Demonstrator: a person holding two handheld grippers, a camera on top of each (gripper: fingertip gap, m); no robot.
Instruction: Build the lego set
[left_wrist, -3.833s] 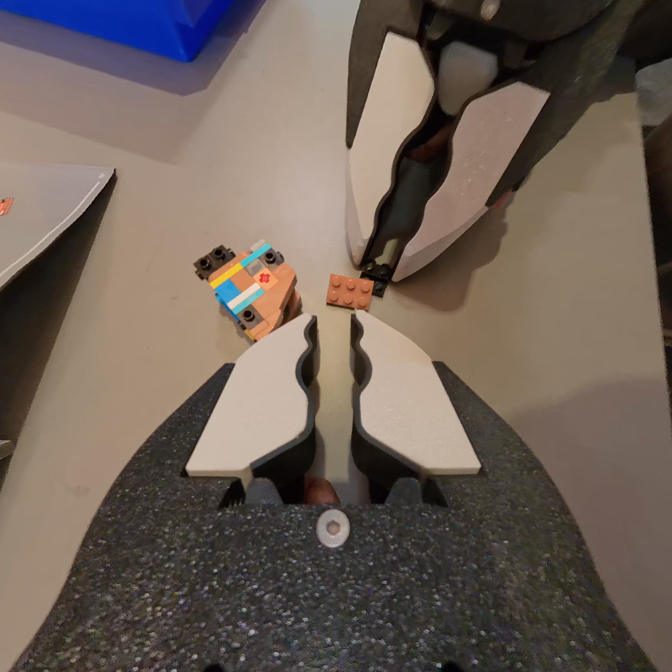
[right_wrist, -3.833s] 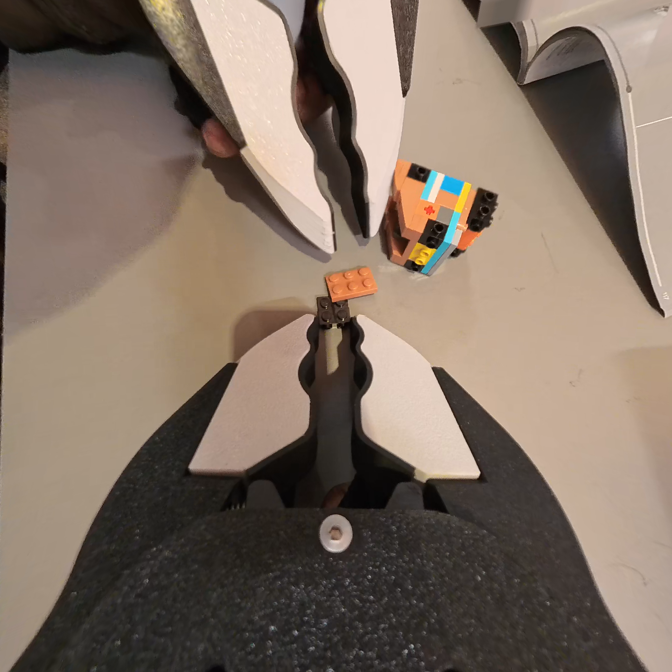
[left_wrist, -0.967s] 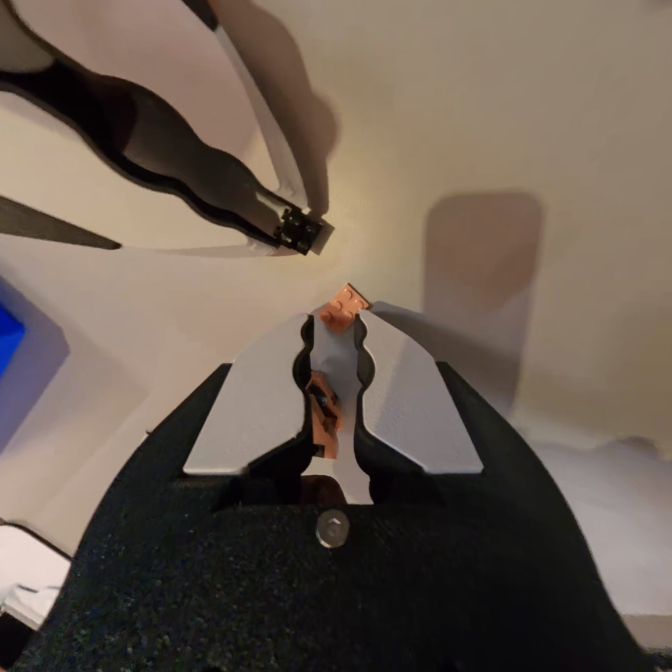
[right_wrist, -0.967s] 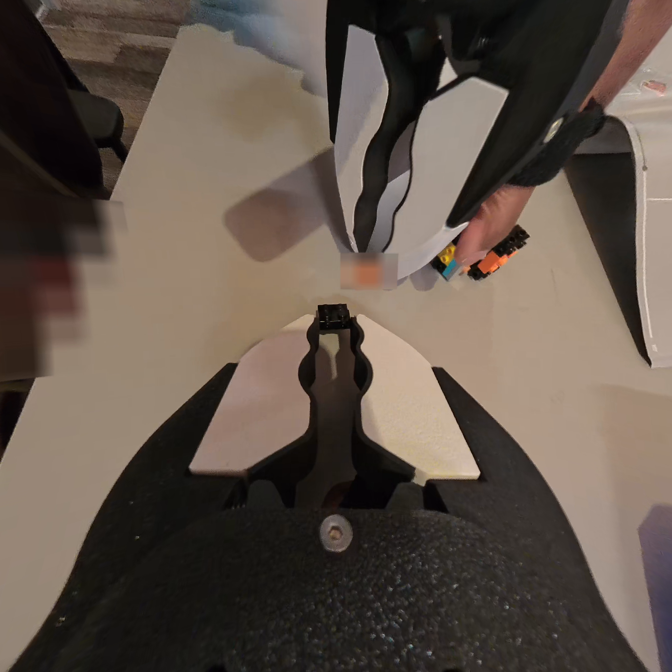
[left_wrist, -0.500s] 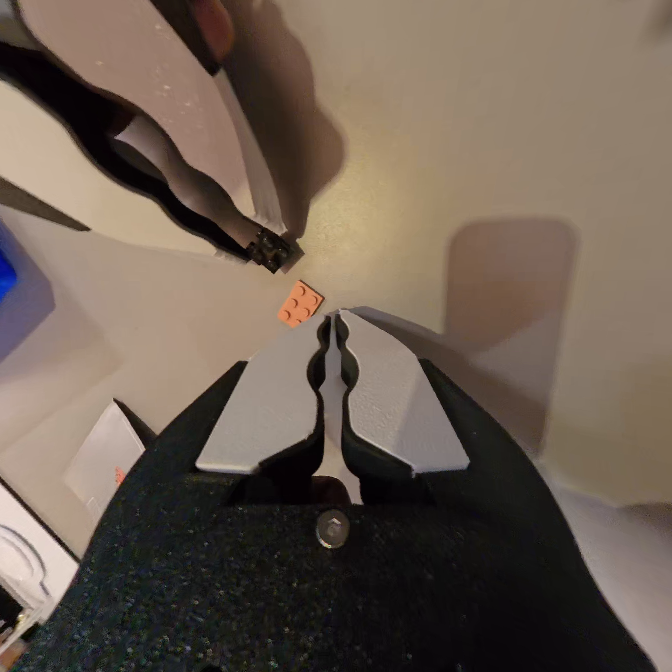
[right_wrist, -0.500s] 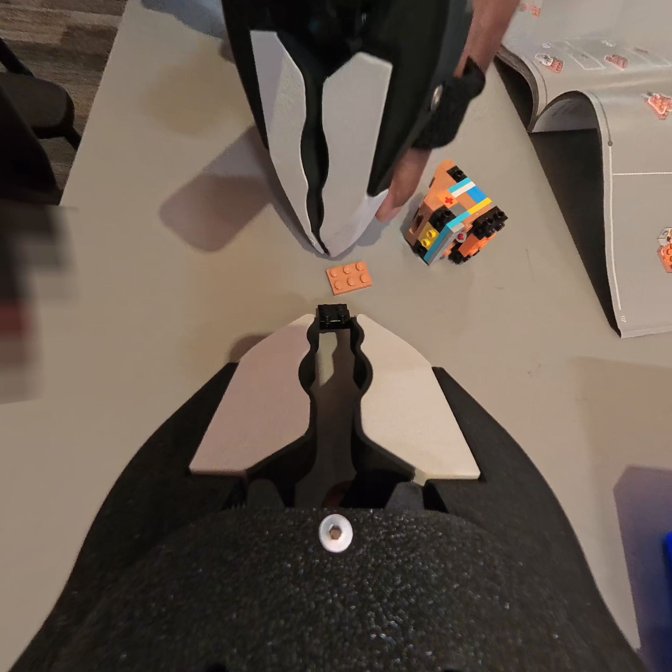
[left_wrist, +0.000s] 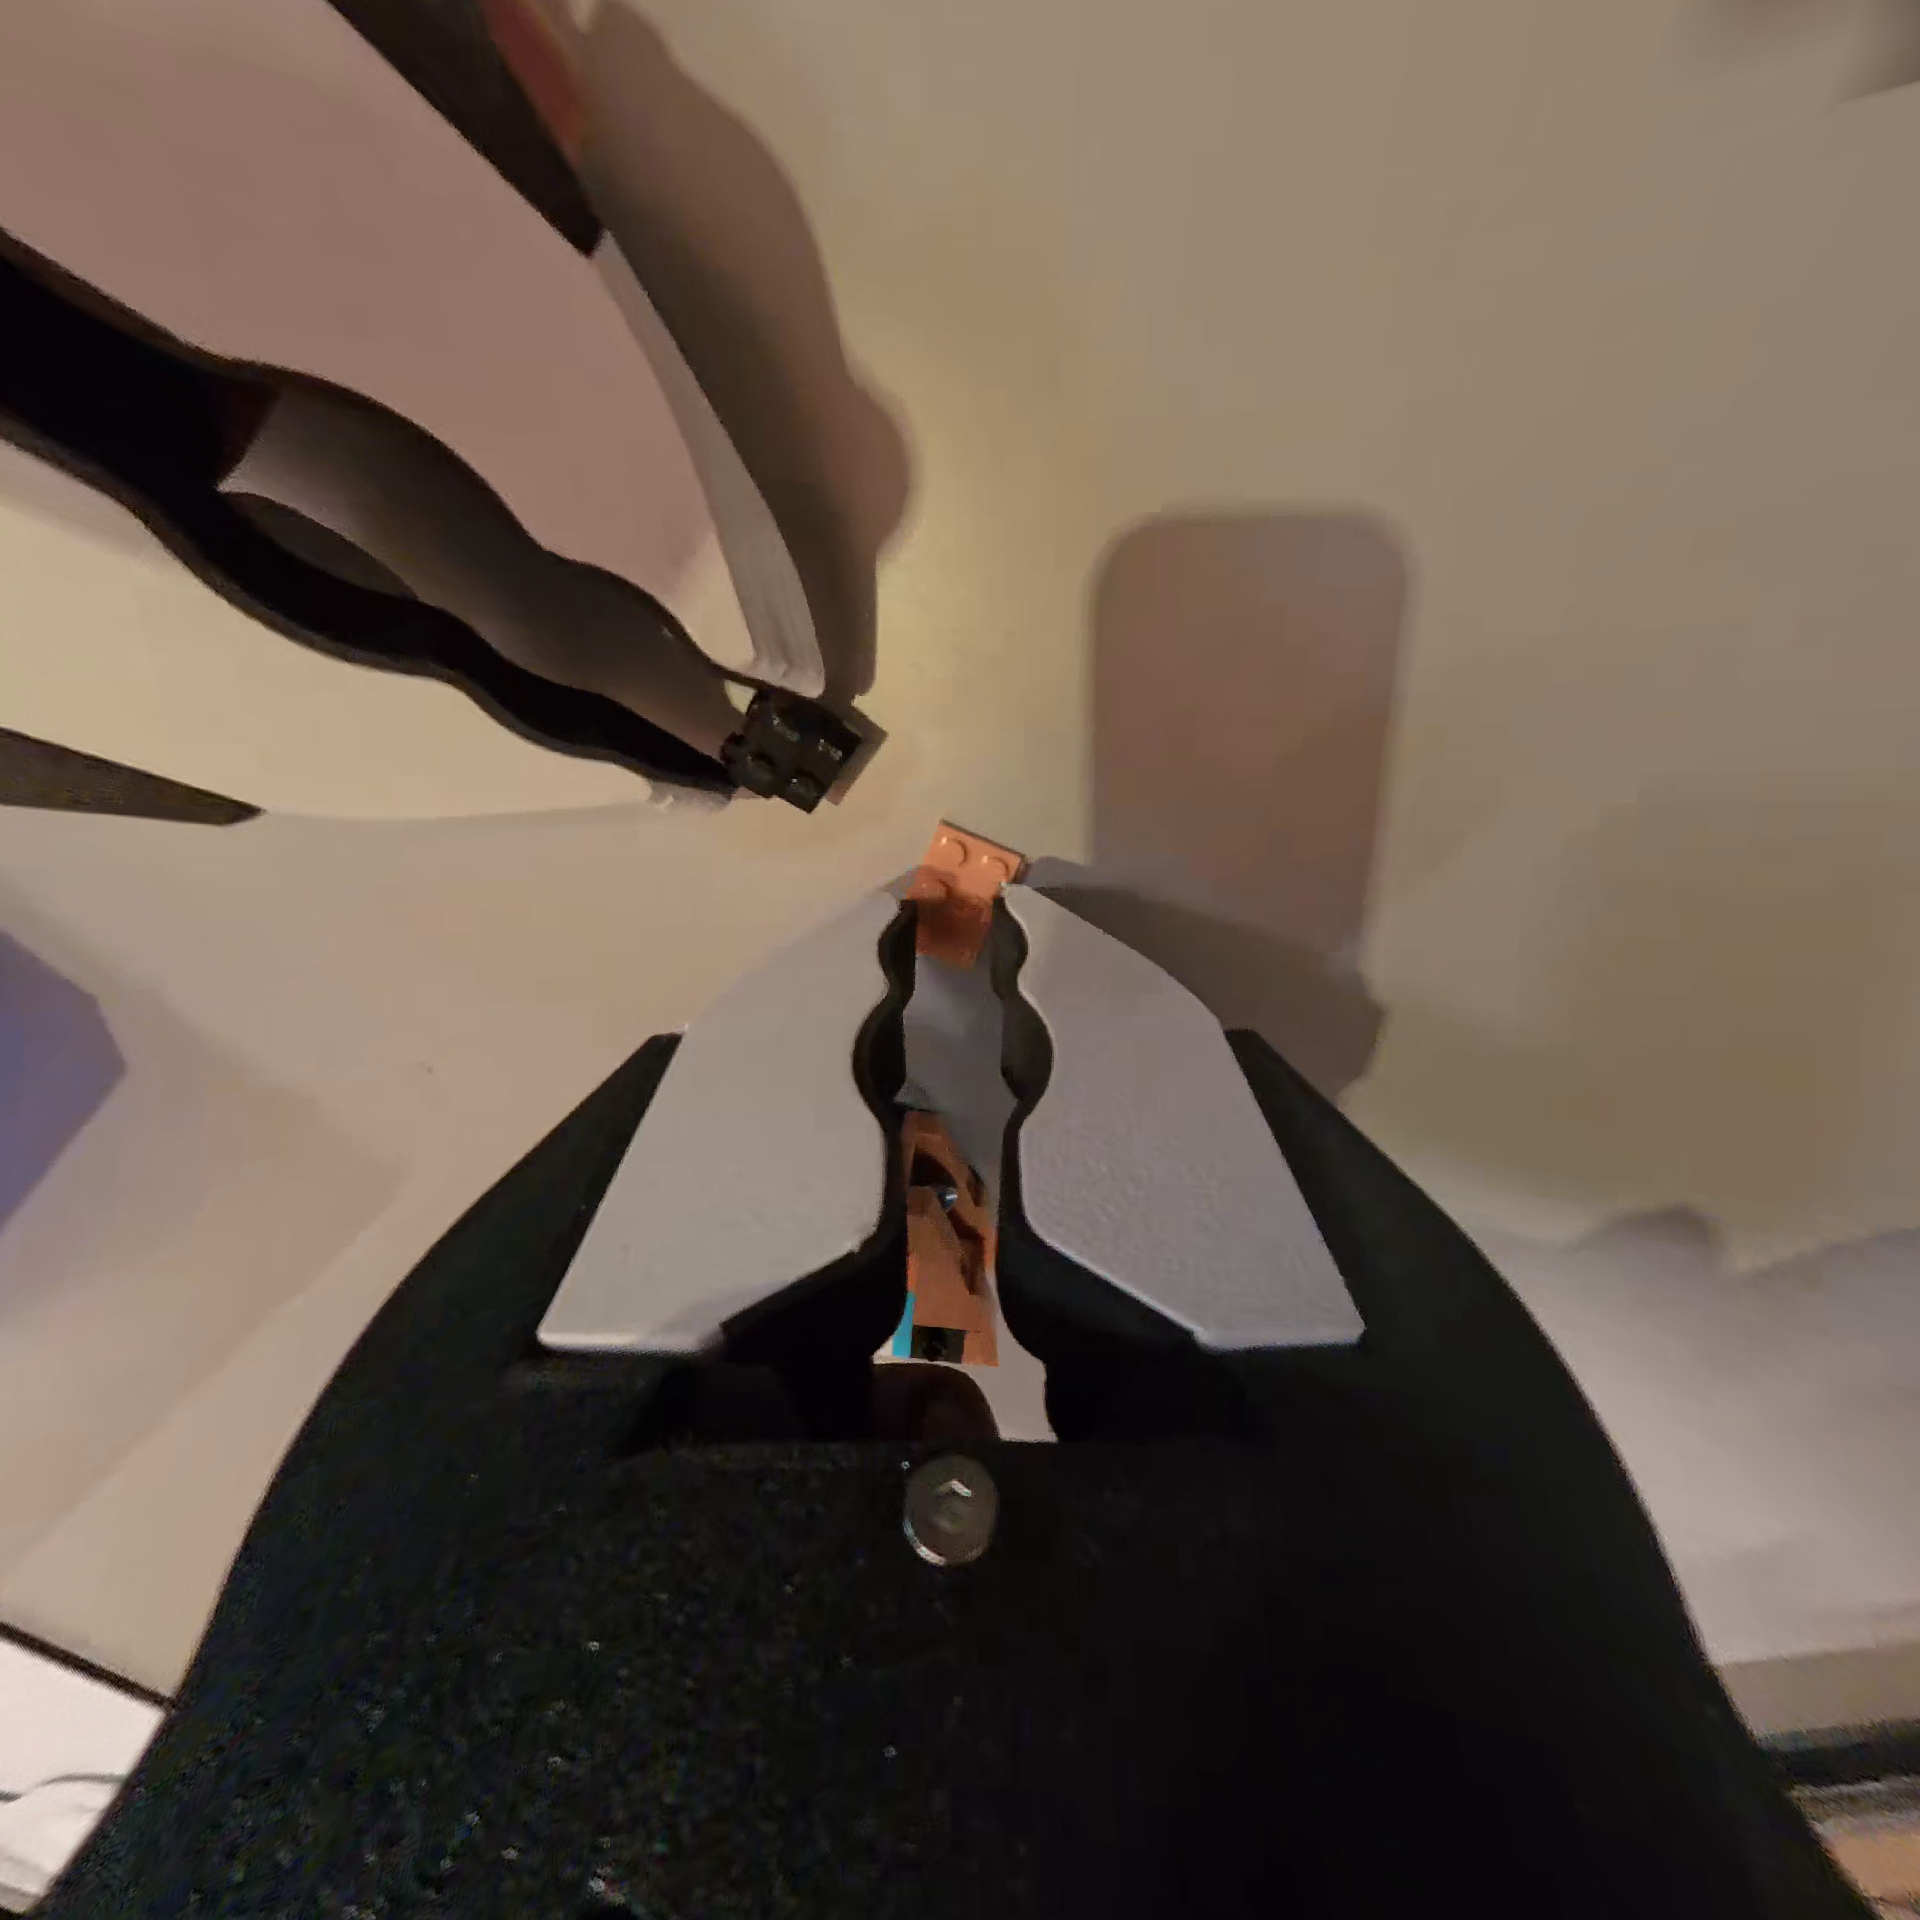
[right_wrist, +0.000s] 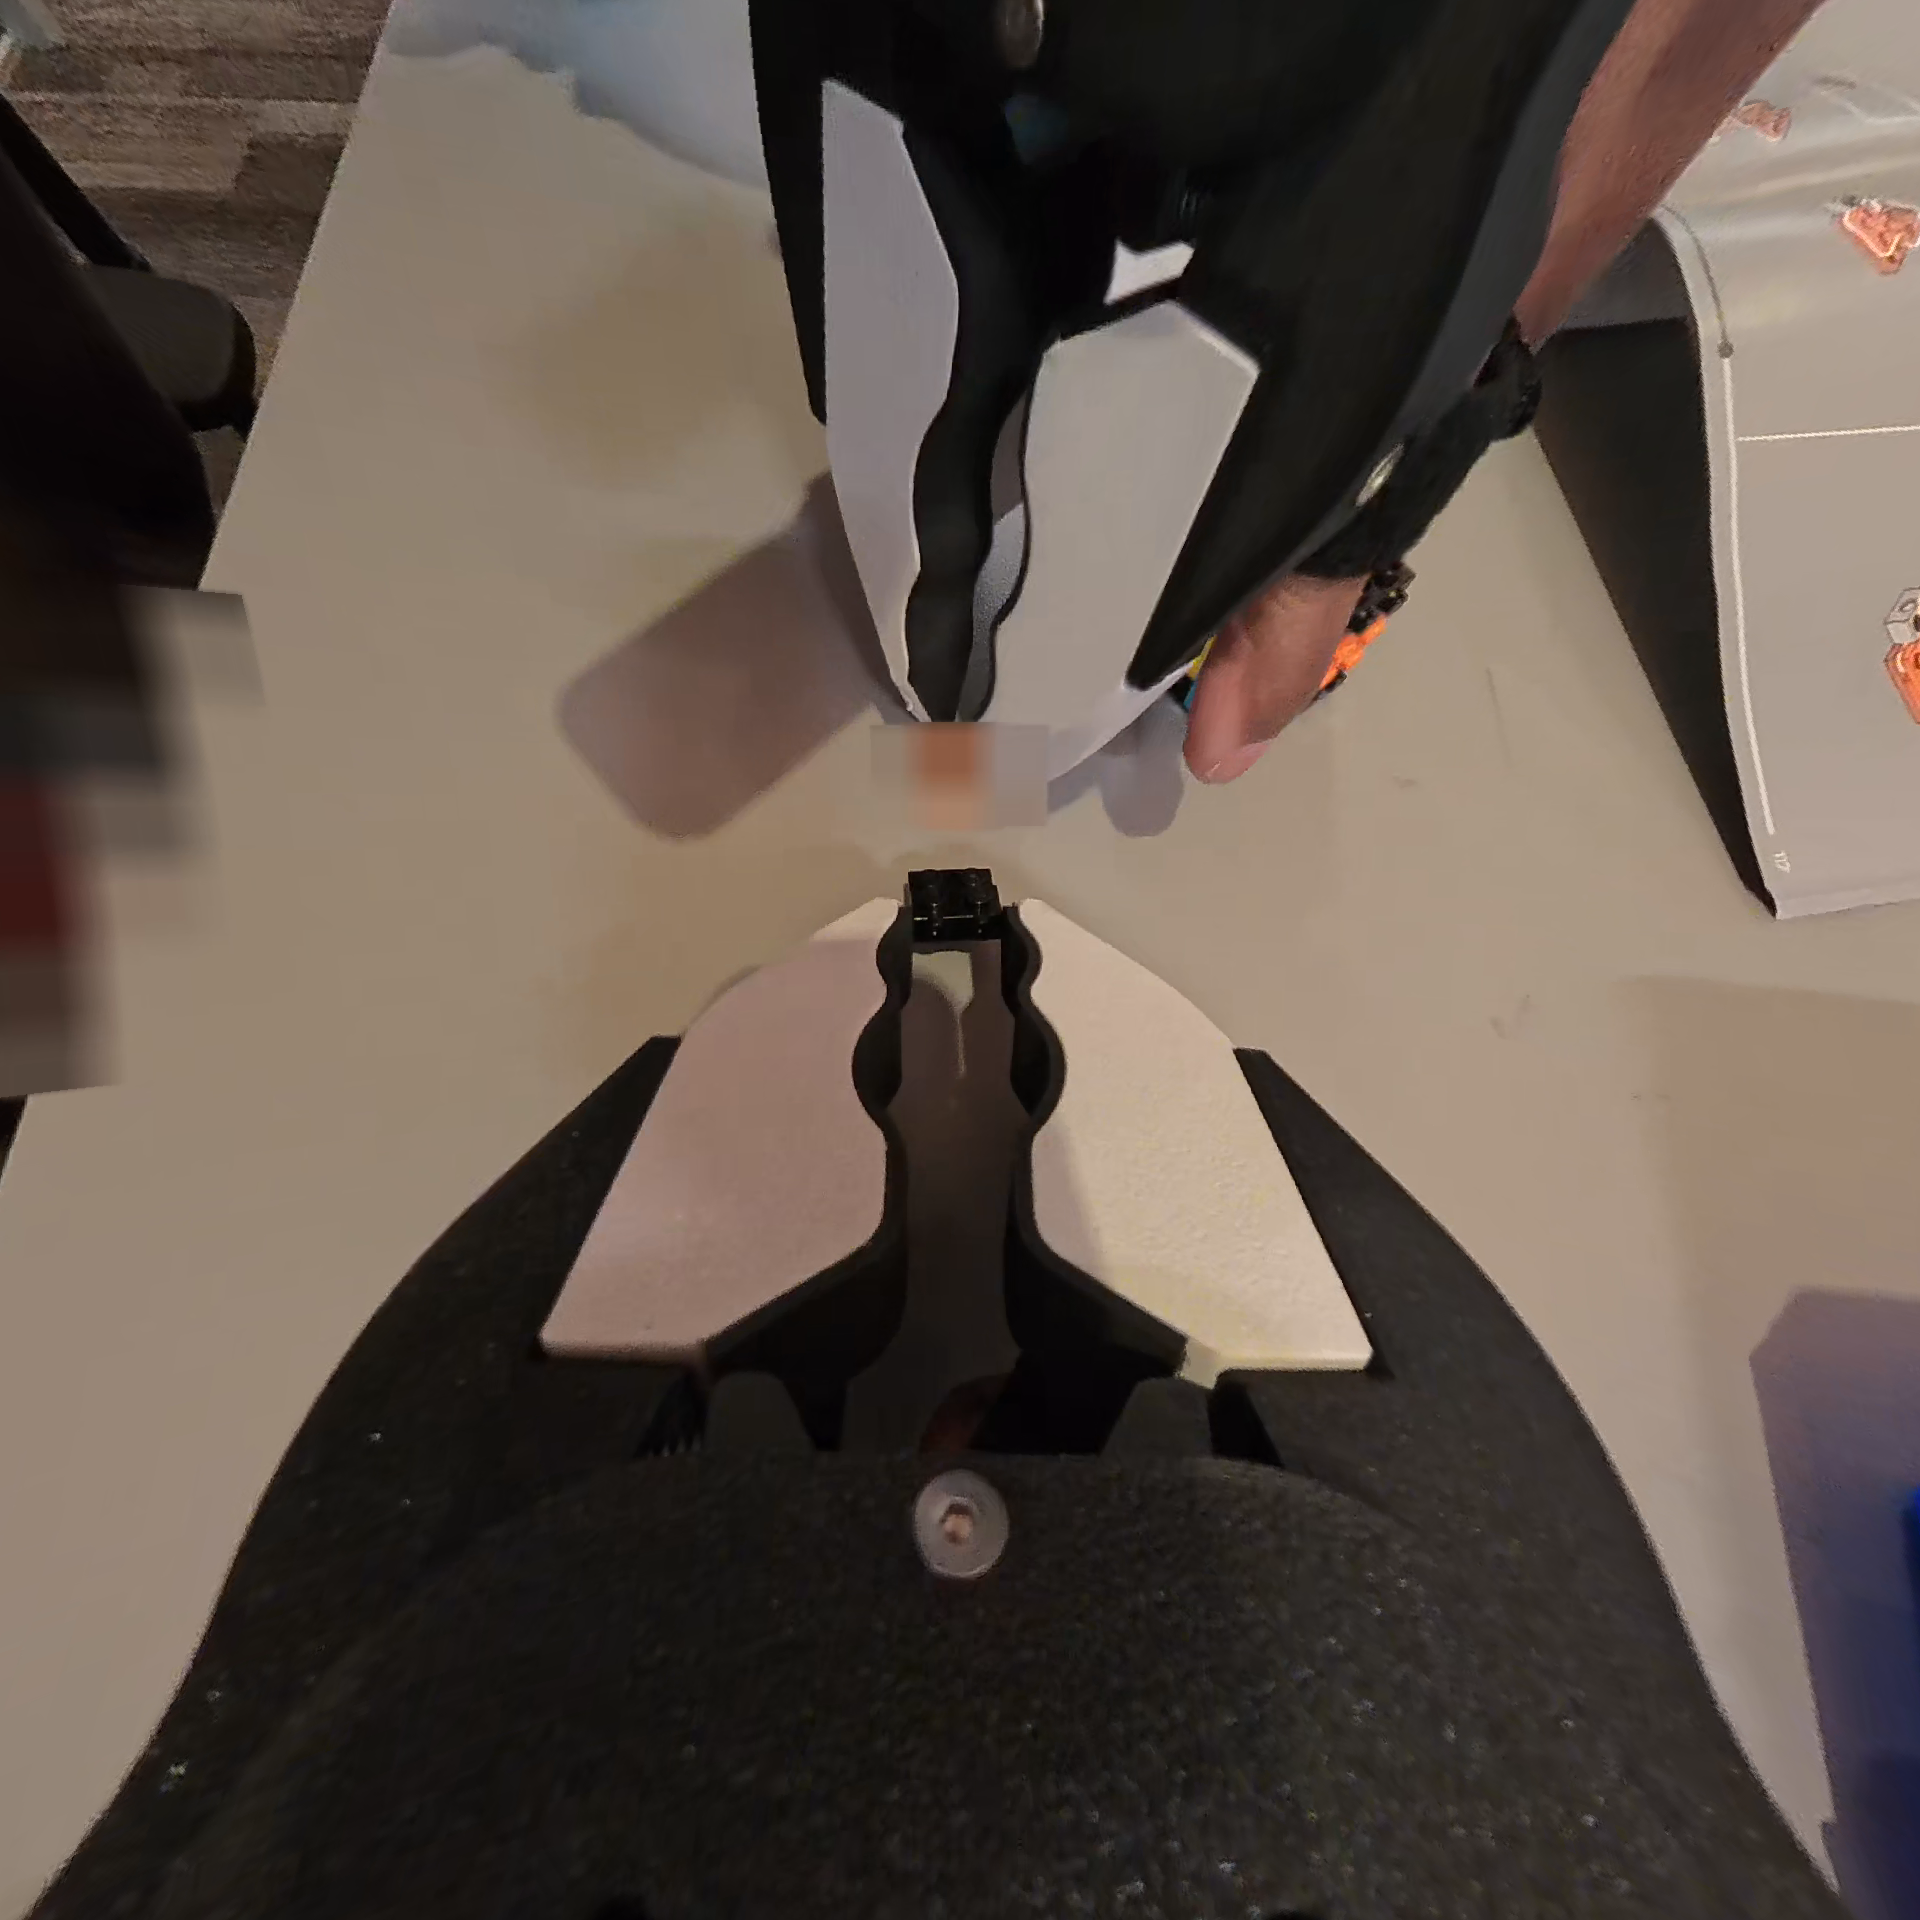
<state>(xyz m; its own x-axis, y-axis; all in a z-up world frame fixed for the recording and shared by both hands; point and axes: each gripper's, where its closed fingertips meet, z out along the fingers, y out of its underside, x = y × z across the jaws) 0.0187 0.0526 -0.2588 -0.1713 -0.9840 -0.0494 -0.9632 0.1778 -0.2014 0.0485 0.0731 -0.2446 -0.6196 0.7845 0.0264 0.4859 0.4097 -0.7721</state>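
Left gripper (left_wrist: 958, 894) pinches an orange plate (left_wrist: 964, 883), seemingly flat; right gripper (right_wrist: 958, 914) clamps a black brick (right_wrist: 956, 906).

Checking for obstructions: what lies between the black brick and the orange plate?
Nothing: left wrist view shows only bare table behind the gap between black brick and orange plate.

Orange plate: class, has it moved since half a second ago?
Yes. Then it lay flat on the table ahead of the left claw; now the orange plate is pinched at that claw's tips, lifted.

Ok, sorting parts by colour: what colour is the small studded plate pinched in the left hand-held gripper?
Orange-brown small studded plate; clearest in the left wrist view.
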